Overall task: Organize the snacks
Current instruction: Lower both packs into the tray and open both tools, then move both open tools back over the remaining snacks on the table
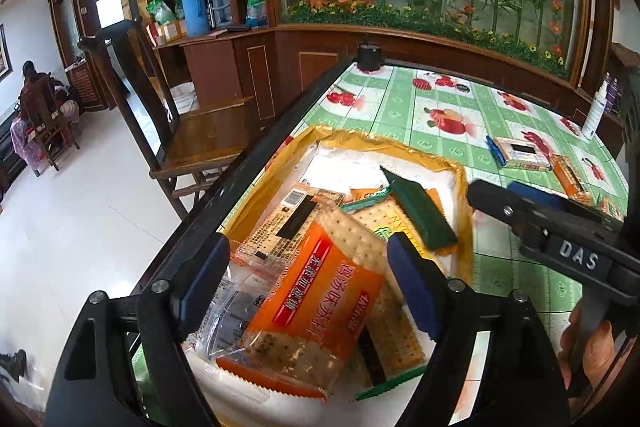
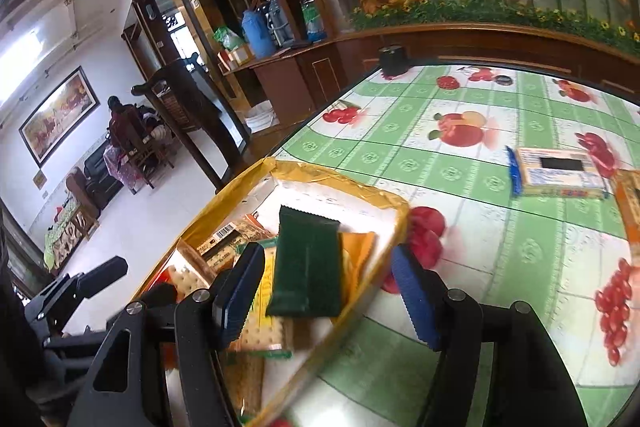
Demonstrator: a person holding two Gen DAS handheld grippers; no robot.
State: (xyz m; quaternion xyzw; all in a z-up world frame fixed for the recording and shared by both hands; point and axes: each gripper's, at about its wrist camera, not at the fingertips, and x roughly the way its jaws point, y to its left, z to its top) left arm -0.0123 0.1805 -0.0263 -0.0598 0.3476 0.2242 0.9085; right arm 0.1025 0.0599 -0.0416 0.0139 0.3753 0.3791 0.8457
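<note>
A white box with a gold-taped rim [image 1: 404, 143] sits at the table's left edge and holds several snack packets. My left gripper [image 1: 308, 287] is open over it, its pads either side of an orange cracker packet [image 1: 316, 291] that lies on the pile. A dark green packet [image 1: 420, 215] leans on the pile, also in the right wrist view [image 2: 308, 267]. My right gripper [image 2: 324, 291] is open just above the box's right rim [image 2: 360, 187], the green packet between its pads; it shows at the right of the left wrist view [image 1: 520, 211]. A blue-edged packet [image 2: 556, 171] lies on the table.
The table has a green fruit-print cloth [image 2: 460, 167]. An orange packet [image 1: 568, 175] lies right of the blue-edged one. A black round object [image 1: 370, 57] sits at the far corner, a white bottle [image 1: 596, 111] at the right. A wooden chair [image 1: 192, 131] stands left of the table.
</note>
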